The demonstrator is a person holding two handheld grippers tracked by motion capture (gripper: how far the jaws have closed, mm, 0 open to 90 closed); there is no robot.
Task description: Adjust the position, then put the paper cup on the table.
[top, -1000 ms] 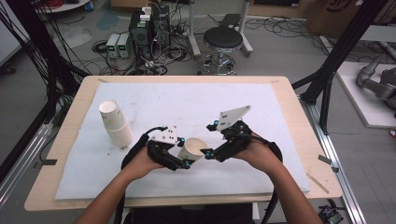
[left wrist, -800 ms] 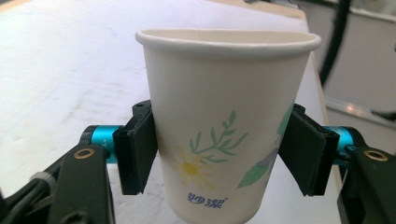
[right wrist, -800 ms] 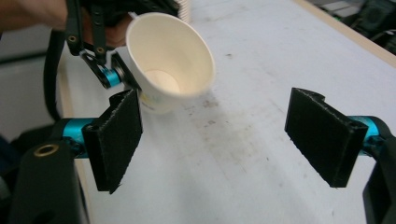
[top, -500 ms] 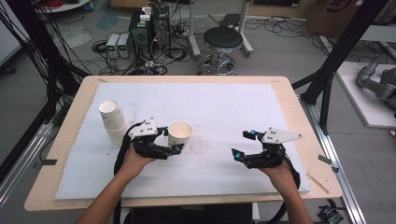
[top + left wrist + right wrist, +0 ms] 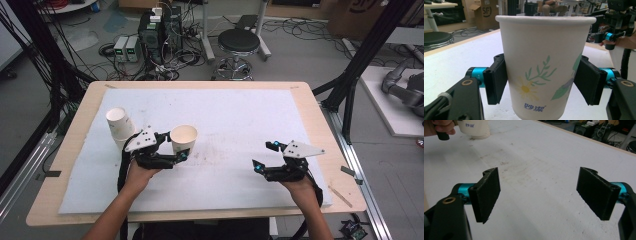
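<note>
Paper cup (image 5: 183,139) stands upright on the white tabletop (image 5: 240,125), left of centre, between the jaws of the left gripper (image 5: 181,150). In the left gripper view the cup (image 5: 544,67) shows a printed daisy and green leaves low on its wall, with blue characters near the base. The jaws have just been opening with the cup between them: the left pad (image 5: 496,80) stands just beside the cup wall, with a thin gap at its lower part, and the right pad (image 5: 587,81) sits at the cup's other side, contact there not certain. Grip looks slack rather than pressed.

Stack of paper cups (image 5: 120,127) stands just behind and to the left of this gripper, close to the hand.

Right gripper (image 5: 264,156) is well apart, over the right part of the tabletop. In its own view (image 5: 537,192) the jaws stand wide apart with nothing between them, bare white surface beyond.
</note>
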